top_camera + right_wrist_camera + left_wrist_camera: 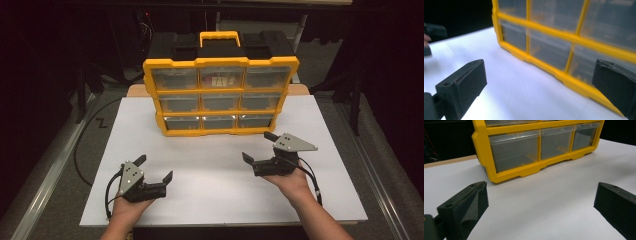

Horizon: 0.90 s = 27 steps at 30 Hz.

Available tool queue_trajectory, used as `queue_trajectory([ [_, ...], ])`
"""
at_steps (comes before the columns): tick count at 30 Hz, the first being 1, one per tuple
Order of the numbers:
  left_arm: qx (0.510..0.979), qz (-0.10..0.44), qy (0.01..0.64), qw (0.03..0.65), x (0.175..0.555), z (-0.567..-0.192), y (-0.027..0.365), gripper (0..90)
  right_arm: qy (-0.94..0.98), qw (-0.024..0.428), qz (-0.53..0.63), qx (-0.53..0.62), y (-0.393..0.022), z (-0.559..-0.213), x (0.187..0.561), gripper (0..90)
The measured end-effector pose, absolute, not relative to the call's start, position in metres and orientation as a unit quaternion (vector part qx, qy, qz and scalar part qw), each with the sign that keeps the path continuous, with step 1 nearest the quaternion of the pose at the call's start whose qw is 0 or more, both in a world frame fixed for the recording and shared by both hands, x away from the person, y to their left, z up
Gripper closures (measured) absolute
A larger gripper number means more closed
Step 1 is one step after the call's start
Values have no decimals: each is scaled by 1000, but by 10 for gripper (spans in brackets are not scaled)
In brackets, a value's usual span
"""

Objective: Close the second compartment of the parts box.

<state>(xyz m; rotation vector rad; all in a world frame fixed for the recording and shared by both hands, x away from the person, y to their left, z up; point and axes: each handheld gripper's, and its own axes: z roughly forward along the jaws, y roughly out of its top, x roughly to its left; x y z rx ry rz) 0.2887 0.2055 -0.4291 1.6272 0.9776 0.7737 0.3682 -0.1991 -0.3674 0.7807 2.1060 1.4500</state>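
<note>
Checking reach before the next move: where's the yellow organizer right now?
High view: the yellow organizer stands upright at the far middle of the white table, beyond both grippers; the right gripper is nearer it.

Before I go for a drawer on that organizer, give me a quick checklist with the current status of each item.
1. Right gripper open, nothing between the jaws: ok.
2. Left gripper open, nothing between the jaws: ok.
3. Organizer upright on the white board, drawer fronts facing the grippers: ok.
4. All nine drawers pushed in flush with the yellow frame: ok by the high view.
5. Board bare between both grippers and the bottom drawer row: ok.
6. Contents of the drawers: something pale in the top middle drawer; the others cannot tell.
</note>
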Motion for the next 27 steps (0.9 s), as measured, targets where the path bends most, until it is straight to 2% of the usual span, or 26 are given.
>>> queue_trajectory([
  [8,678,320,412,518,289,-430,206,3,768,243,508,304,-231,-391,356,8],
  [17,682,315,415,514,289,-432,204,3,766,273,492,311,-265,-399,339,8],
  [27,683,319,416,508,290,-432,203,3,761,265,491,332,-280,-414,341,8],
])
